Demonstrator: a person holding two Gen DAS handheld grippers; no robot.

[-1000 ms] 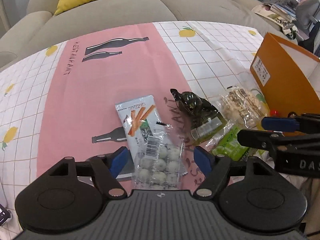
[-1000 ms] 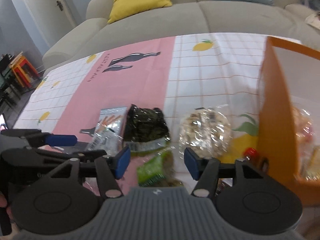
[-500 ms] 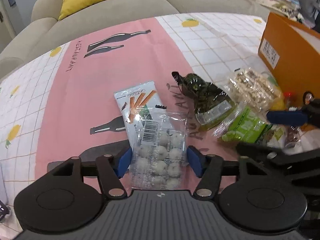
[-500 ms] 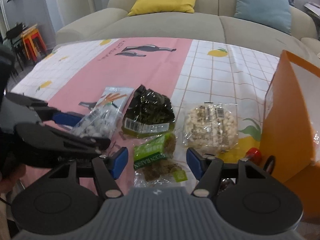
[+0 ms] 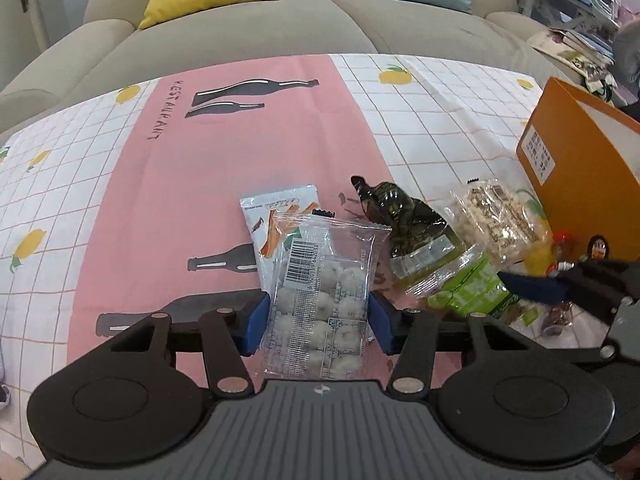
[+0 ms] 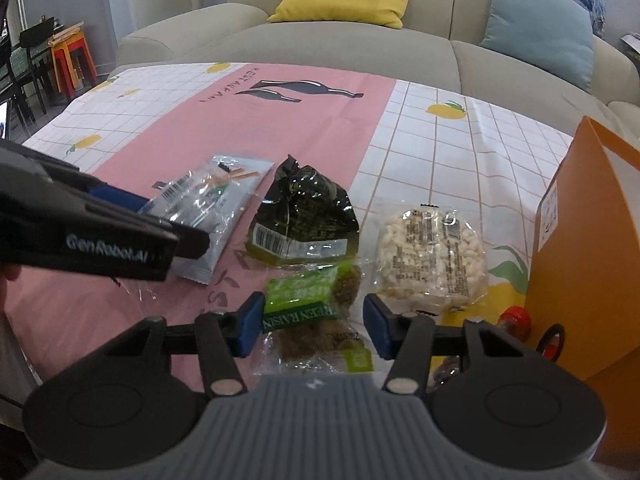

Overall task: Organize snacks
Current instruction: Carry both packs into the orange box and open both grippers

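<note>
Left gripper (image 5: 316, 322) straddles a clear packet of round white sweets (image 5: 320, 300) on the pink band of the tablecloth (image 5: 200, 184); its blue pads (image 5: 256, 322), set wide of the packet a second earlier, now stand at the packet's two long edges with the jaws closing, contact on both sides apparent but not certain. The packet overlaps the lower part of a white sachet printed with orange sticks (image 5: 276, 212), as before. Right gripper (image 6: 314, 326) straddles a green raisin pack (image 6: 316, 312), jaws likewise closing; the left pad touches the pack's edge, while a gap shows between the right pad (image 6: 378, 330) and the wrapper, so the pack is not yet clamped. A second ago these pads stood further apart and the view was rolled to one side; it now sits level. Behind the raisin pack lie a dark seaweed bag (image 6: 304, 216) and, to its right, a clear bag of pale puffed pieces (image 6: 432, 256), both unmoved. An orange box (image 6: 588, 248) stands at the right edge of the table, with a small red-capped item (image 6: 516, 316) just beside its base. A sofa (image 6: 320, 44) with yellow and blue cushions lies beyond.
</note>
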